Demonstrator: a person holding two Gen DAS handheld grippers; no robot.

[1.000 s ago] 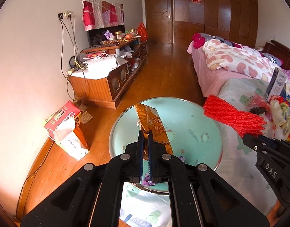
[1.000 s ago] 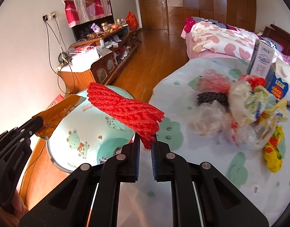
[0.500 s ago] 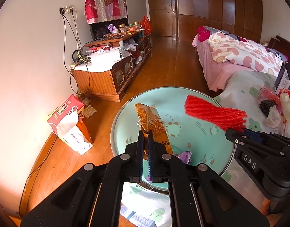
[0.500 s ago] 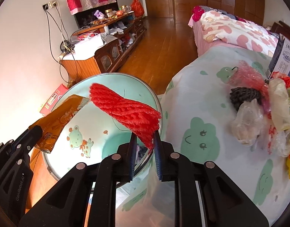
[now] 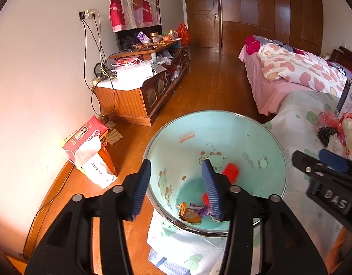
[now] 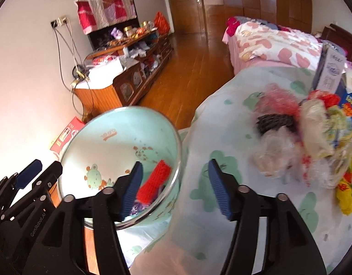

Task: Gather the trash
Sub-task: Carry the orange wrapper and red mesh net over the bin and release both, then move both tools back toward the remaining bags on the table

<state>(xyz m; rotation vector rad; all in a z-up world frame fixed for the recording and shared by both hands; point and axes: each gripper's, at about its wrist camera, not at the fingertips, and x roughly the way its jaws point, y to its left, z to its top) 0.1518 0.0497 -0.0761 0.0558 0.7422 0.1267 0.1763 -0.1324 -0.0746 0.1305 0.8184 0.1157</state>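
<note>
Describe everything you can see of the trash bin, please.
The bin is round, pale mint green inside, with cartoon animals, orange lettering and a shiny metal rim. It stands upright on the wooden floor beside the cloth-covered table. It holds a red net, an orange wrapper and a purple scrap.

The left gripper (image 5: 176,185) points steeply downward, its jaws opening, with nothing pinched between the blue ribbed pads (image 5: 141,186). The right gripper (image 6: 173,188) tilts down at much the same angle just beside it, its jaws also opening and wider apart, its pads (image 6: 219,191) likewise gripping nothing.
</note>
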